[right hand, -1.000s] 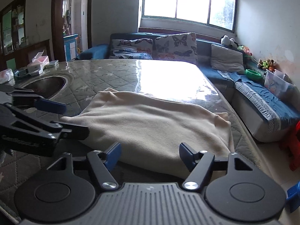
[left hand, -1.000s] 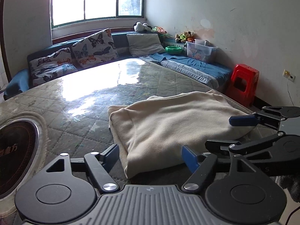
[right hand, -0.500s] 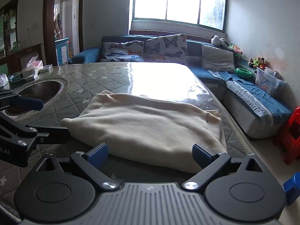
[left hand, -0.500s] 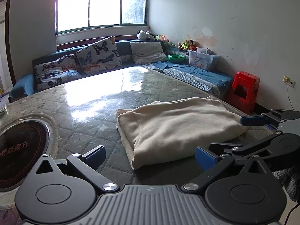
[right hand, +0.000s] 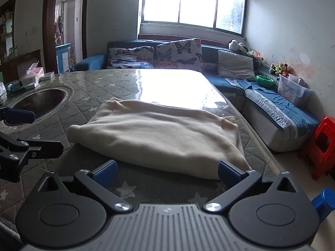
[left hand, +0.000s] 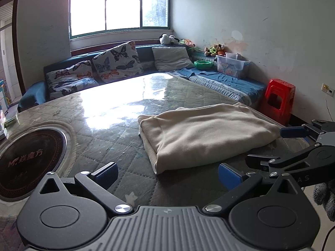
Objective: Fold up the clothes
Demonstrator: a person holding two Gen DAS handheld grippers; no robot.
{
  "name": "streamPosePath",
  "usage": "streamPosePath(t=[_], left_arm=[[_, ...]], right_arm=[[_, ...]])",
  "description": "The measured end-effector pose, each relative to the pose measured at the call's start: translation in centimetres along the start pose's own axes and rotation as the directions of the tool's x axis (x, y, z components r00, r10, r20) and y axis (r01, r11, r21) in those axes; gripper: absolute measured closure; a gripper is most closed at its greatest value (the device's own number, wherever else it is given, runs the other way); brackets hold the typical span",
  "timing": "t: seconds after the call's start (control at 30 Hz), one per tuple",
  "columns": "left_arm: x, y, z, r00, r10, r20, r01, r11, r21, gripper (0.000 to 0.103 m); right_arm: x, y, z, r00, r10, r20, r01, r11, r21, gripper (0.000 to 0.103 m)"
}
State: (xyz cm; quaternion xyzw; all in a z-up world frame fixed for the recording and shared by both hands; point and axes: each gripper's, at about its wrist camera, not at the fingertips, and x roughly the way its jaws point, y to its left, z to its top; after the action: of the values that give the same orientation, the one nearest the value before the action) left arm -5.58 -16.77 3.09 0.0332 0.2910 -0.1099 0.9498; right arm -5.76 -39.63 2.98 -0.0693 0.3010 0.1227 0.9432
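A cream garment (left hand: 205,133) lies folded into a thick rectangle on the quilted table top (left hand: 104,138). My left gripper (left hand: 167,175) is open just short of its near left corner, nothing between the blue pads. In the left wrist view my right gripper (left hand: 276,146) stands at the garment's right end, also open. From the right wrist view, the garment (right hand: 159,133) lies straight ahead of my open right gripper (right hand: 167,172), whose right pad is level with the near edge. My left gripper (right hand: 33,131) shows at the left, apart from the cloth.
A round hob (left hand: 27,159) is set into the table at the left. Boxes (right hand: 31,77) sit at the far left corner. A blue sofa (right hand: 278,113) with cushions runs behind and along the right. A red stool (right hand: 322,144) stands by the table's right edge (right hand: 261,146).
Both grippers' jaws have spread wide and both have drawn back from the garment's near edge. The folded garment lies still on the table.
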Motion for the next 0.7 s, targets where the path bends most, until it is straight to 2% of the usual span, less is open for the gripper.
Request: streamPosePath(t=[0.7], left_arm=[[-1.1,0.0,-1.7,1.000,0.005,-0.009,-0.005,1.000,-0.013,0.000]], right_arm=[[-0.5,1.3,-1.8,1.000,0.016,-0.026,-0.015,1.000,0.013,0.000]])
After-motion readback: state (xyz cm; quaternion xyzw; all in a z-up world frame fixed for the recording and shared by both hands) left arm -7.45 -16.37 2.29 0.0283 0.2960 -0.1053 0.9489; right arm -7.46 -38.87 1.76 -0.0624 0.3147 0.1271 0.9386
